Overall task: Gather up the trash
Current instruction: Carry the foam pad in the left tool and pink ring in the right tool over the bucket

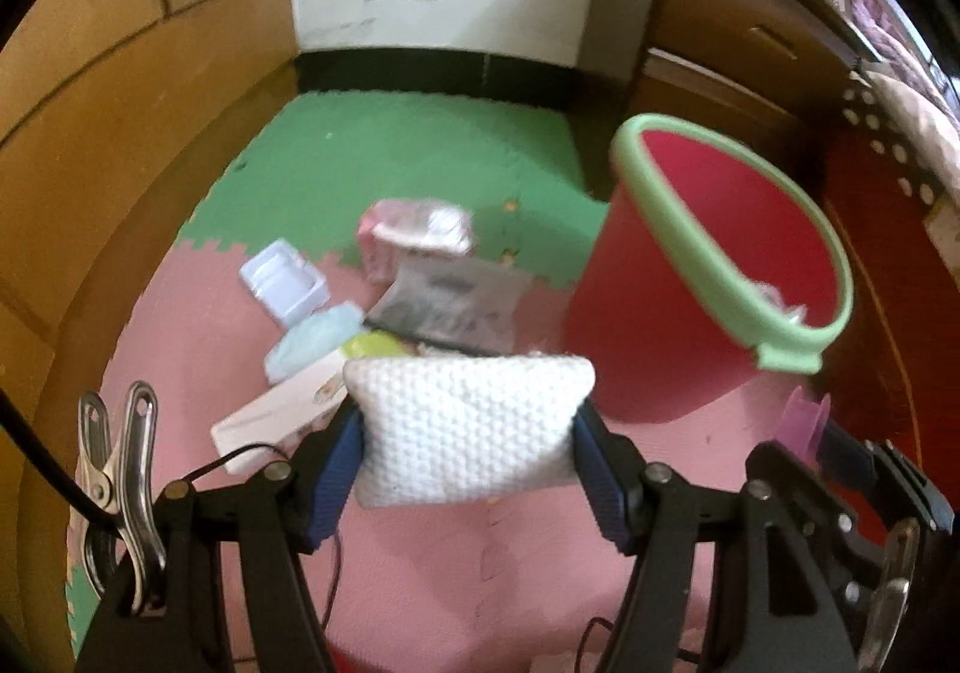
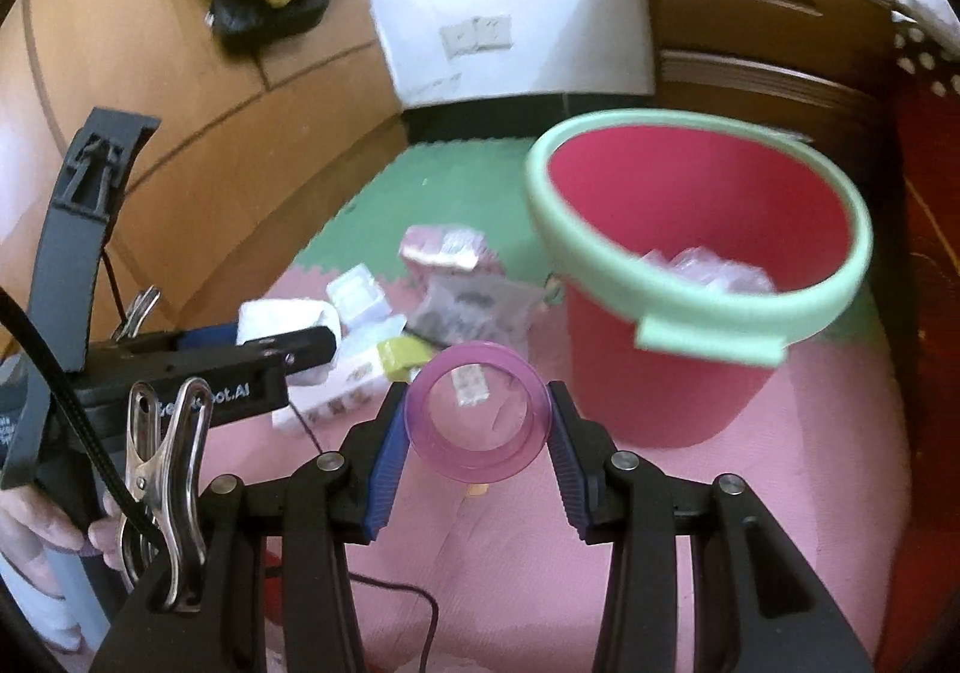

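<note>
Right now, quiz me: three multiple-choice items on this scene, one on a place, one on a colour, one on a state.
1. Where is the loose trash pile?
A. on the floor mat
B. inside the drawer
C. on the bed

2. What colour is the red bin's rim?
A. black
B. light green
C. yellow

3. What is the right gripper doing?
A. hanging empty
B. clamping a purple ring
C. clamping a spoon

Answers: A, litter lies on pink and green tiles; B, pale green band tops the bin; B, both pads press the ring's sides.

Litter pile (image 1: 384, 301) left of bin (image 1: 708, 277)
</note>
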Available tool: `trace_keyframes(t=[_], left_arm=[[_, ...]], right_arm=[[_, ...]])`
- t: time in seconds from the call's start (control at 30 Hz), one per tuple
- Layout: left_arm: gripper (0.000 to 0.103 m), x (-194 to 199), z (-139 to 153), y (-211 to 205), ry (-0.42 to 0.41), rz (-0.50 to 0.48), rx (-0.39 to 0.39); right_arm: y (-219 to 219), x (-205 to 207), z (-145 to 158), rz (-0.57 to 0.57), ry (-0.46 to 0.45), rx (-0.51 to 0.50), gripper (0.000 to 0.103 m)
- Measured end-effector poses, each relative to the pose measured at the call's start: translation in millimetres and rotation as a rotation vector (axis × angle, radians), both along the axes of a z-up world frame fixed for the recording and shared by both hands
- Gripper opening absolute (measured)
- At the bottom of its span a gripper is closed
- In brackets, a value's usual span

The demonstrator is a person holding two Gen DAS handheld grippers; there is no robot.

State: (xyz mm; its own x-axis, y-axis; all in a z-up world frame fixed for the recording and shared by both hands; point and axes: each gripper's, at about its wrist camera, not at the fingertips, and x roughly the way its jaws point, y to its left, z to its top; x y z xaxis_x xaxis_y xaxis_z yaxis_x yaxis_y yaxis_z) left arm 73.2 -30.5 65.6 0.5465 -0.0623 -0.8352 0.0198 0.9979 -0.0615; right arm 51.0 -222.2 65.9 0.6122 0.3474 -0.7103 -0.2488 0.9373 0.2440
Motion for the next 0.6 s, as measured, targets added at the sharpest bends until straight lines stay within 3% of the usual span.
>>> trace_keyframes(t=[0.37,0.6], left_arm=[[0.069,29,26,-54,-0.057,-0.073,-0.031],[0.069,52,43,-82,-0.104,-0.111,-0.064]], right_arm=[[-56,27,32,-0.133,-0.077,0.042,0.044],[-80,52,36,-0.207,-0.08,0.062,0.044]])
